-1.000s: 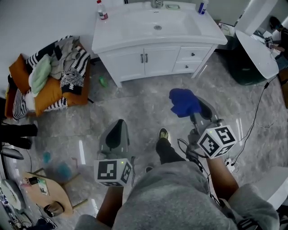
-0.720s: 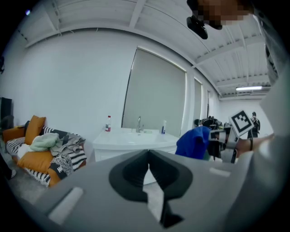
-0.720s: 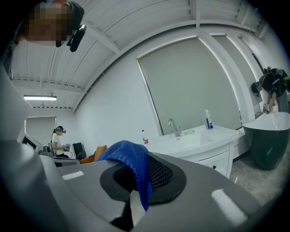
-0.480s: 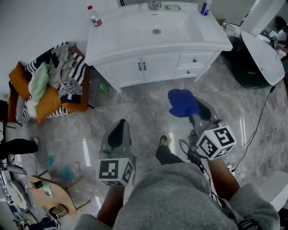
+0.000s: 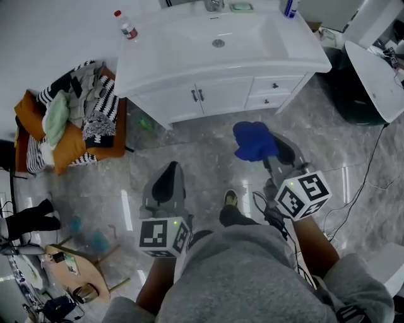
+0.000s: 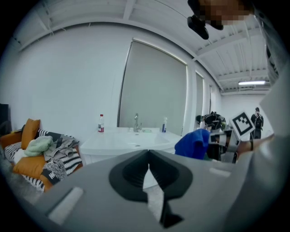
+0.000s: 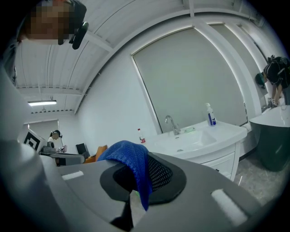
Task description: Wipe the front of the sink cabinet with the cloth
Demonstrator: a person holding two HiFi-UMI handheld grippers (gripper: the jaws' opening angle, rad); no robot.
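Observation:
The white sink cabinet (image 5: pixel 214 94) stands ahead with two doors and drawers under a white basin top (image 5: pixel 189 44); it also shows in the left gripper view as the cabinet (image 6: pixel 131 145) and in the right gripper view as the cabinet (image 7: pixel 213 154). My right gripper (image 5: pixel 268 148) is shut on a blue cloth (image 5: pixel 254 140), which drapes over its jaws, cloth (image 7: pixel 131 165). It hangs over the floor, short of the cabinet front. My left gripper (image 5: pixel 165 180) is shut with nothing in it, lower left of the cloth; the cloth (image 6: pixel 194 144) shows to its right.
A pile of clothes and orange cushions (image 5: pixel 69 120) lies left of the cabinet. A bottle (image 5: pixel 124 24) and a spray bottle (image 5: pixel 289 6) stand on the basin top. A white tub (image 5: pixel 379 76) and dark bin are at right. A cable (image 5: pixel 372 164) runs across the floor; my shoe (image 5: pixel 230 200) is between the grippers.
The view has drawn closer to the sink cabinet. Both grippers moved slightly forward with me; the cloth stays held in the right gripper.

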